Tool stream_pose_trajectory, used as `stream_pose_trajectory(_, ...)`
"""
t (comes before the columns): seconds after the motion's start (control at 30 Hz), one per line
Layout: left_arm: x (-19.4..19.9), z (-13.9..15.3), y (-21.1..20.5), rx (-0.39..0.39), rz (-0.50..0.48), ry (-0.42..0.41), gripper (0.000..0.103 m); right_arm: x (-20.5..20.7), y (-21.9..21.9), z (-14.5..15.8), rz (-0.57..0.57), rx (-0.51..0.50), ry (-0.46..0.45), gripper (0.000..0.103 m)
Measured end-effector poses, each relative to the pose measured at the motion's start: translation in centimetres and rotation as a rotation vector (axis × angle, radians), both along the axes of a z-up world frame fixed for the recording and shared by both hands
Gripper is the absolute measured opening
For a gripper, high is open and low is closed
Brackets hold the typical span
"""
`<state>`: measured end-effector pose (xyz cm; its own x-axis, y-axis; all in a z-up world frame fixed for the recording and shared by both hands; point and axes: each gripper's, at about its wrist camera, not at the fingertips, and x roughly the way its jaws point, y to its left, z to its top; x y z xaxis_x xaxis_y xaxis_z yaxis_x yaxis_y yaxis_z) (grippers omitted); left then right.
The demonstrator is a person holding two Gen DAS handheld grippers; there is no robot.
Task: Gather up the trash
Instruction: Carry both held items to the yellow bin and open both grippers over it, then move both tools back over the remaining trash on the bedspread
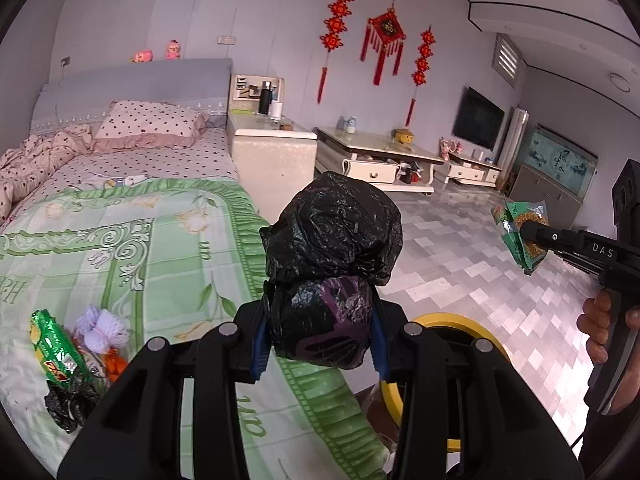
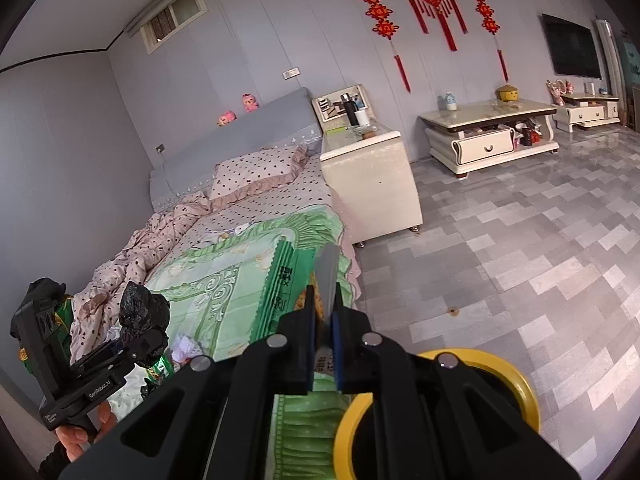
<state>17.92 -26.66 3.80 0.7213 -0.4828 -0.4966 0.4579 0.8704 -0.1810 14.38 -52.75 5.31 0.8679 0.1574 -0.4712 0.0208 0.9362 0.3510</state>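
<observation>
My left gripper (image 1: 320,340) is shut on a crumpled black plastic bag (image 1: 332,252), held up beside the bed's edge. The bag bulges above the blue pads (image 1: 260,344). At the right of that view, my right gripper (image 1: 534,234) pinches a green snack wrapper (image 1: 516,224). In the right wrist view the right gripper (image 2: 324,320) is shut on that flat green wrapper (image 2: 292,276), and the left gripper (image 2: 134,346) with the black bag (image 2: 142,310) shows at the left. A yellow-rimmed bin (image 1: 452,320) (image 2: 516,376) stands on the floor below both grippers.
More trash lies on the green quilt (image 1: 160,248): a green wrapper (image 1: 52,352), a white foam net (image 1: 102,324), an orange scrap (image 1: 114,364), a small black bag (image 1: 70,404). A white nightstand (image 1: 272,152) adjoins the bed. Beyond it stands a low table (image 1: 376,152) on grey tiles.
</observation>
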Motion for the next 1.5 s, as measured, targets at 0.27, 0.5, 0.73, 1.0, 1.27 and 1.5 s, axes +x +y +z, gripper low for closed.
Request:
stream_pose_trajectory(0.27, 0.8, -4.1, -6.9, 0.035, -0.11, 0.073, 0.038, -1.7, -4.5, -3.9, -0.076, 0.014, 0.067, 0.006)
stream_pose_trajectory(0.5, 1.3, -8.6, -11.0, 0.057, -0.178, 0.15, 0.038, -2.1, -6.5, -7.7, -0.107, 0.05, 0.134, 0.006)
stream_pose_trajectory(0.73, 1.6, -12.3, -12.3, 0.068, -0.214, 0.221, 0.039, -2.4, -7.8, -11.2, -0.15, 0.053, 0.21, 0.006)
stream_pose_trajectory(1.0, 1.5, -13.2, -12.5, 0.053, -0.235, 0.239, 0.048, -3.0, -8.9, -12.1, -0.182, 0.084, 0.225, 0.01)
stream_pose_trajectory(1.27, 1.0, -12.5, -11.3, 0.037, -0.226, 0.232, 0.067, -3.8, -9.2, -11.7, -0.225, 0.086, 0.232, 0.025)
stream_pose_trajectory(1.5, 0.9, -11.9, -8.4, 0.037, -0.175, 0.209, 0.084, -4.2, -9.1, -11.9, -0.244, 0.095, 0.242, 0.049)
